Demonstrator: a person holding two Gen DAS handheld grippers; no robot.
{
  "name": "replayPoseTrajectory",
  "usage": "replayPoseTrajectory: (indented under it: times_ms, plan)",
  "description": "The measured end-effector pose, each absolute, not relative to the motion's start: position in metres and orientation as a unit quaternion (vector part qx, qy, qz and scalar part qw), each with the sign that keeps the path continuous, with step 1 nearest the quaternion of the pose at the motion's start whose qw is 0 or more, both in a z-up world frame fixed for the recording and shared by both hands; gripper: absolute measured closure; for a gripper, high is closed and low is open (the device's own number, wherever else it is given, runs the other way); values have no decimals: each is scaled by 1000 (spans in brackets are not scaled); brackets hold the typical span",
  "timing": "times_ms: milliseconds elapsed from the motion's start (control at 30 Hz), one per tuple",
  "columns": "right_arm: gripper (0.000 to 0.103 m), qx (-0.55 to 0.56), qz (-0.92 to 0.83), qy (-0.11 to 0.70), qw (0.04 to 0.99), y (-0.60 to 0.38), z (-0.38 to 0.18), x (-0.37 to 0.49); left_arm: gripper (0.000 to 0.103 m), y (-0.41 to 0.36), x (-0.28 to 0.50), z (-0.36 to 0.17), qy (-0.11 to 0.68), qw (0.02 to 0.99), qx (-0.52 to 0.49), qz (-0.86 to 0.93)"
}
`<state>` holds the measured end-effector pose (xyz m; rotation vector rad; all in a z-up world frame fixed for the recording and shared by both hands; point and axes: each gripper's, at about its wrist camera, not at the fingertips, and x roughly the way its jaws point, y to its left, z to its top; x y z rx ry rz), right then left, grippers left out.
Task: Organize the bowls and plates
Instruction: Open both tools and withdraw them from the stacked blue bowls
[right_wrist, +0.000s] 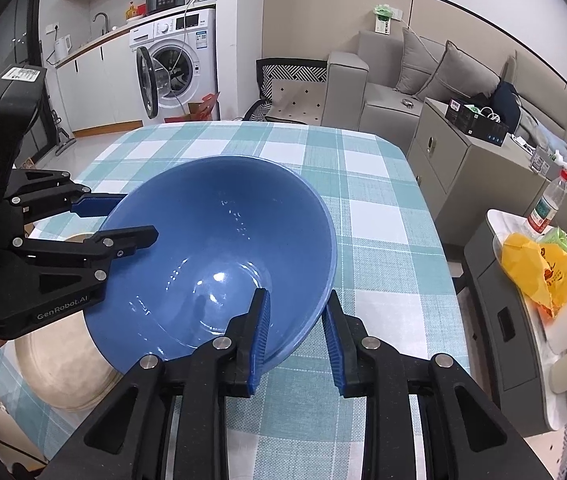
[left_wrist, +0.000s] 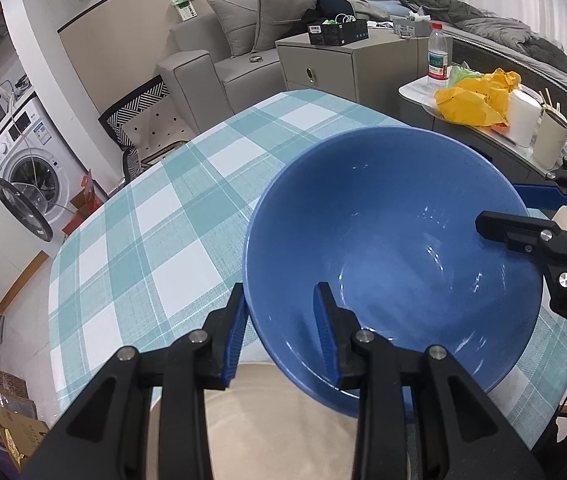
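Observation:
A large blue bowl [left_wrist: 395, 240] [right_wrist: 219, 248] hangs between both grippers over the checked tablecloth [right_wrist: 379, 224]. My left gripper [left_wrist: 281, 292] straddles the near rim, one blue pad outside the wall and one inside, shut on it. From the right wrist view it [right_wrist: 137, 218] shows at the bowl's left rim. My right gripper [right_wrist: 297, 294] clamps the opposite rim the same way and appears in the left wrist view [left_wrist: 497, 206] at the right. A beige plate [right_wrist: 59, 360] [left_wrist: 283, 420] lies under the bowl's left part, partly hidden.
A low side table [right_wrist: 495, 220] to the right carries a yellow bag [right_wrist: 539, 268], a water bottle [right_wrist: 547, 204] and a paper roll [left_wrist: 523, 116]. Behind the table stand a grey cabinet [left_wrist: 323, 64] and a sofa [right_wrist: 387, 92]. A washing machine [right_wrist: 175, 60] has its door open.

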<state>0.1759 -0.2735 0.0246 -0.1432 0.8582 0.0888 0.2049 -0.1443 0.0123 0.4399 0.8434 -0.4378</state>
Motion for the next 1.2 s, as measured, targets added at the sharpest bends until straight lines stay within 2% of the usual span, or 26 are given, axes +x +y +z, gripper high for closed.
replayPoseTrajectory:
  times_ms: [167, 233, 367, 433, 467, 567, 600, 633, 667, 700, 867, 900, 933, 1000, 1100, 1200]
  plan:
    - [75, -71, 46, 418, 905, -274, 25, 178, 67, -144, 204, 10, 405, 864, 214, -212]
    - [71, -69, 49, 419, 904, -274, 25, 179, 57, -143, 203, 10, 406, 864, 210, -213]
    - [64, -69, 55, 420, 903, -275, 23, 179, 53, -142, 202, 8, 406, 864, 210, -213]
    - [60, -67, 56, 418, 904, -276, 23, 178, 48, -140, 203, 8, 408, 865, 203, -212]
    - [54, -63, 56, 417, 905, -277, 24, 178, 46, -139, 204, 9, 409, 865, 198, -212]
    - [51, -52, 56, 411, 908, -282, 27, 177, 46, -131, 206, 10, 419, 863, 170, -224]
    - [47, -47, 54, 409, 910, -285, 28, 176, 46, -129, 207, 11, 421, 863, 160, -228]
    - [43, -41, 54, 408, 910, -287, 28, 176, 46, -126, 207, 11, 423, 864, 149, -230]
    - [33, -32, 55, 408, 911, -290, 29, 175, 46, -122, 208, 13, 424, 865, 136, -231]
    - [28, -22, 56, 406, 912, -293, 30, 174, 46, -120, 209, 14, 425, 866, 127, -232]
    - [20, 13, 64, 399, 914, -304, 32, 170, 43, -106, 210, 20, 425, 870, 86, -233]
    - [17, 21, 65, 398, 915, -306, 32, 169, 37, -103, 209, 22, 421, 873, 80, -233]
    - [17, 29, 67, 398, 914, -309, 31, 169, 27, -101, 208, 23, 419, 875, 74, -232]
    - [13, 47, 72, 397, 914, -313, 30, 169, 16, -98, 205, 26, 412, 879, 62, -230]
    - [5, 69, 74, 393, 914, -319, 27, 167, 12, -97, 199, 27, 406, 882, 56, -235]
    - [3, 90, 82, 397, 910, -322, 22, 168, 4, -96, 197, 26, 401, 885, 44, -230]
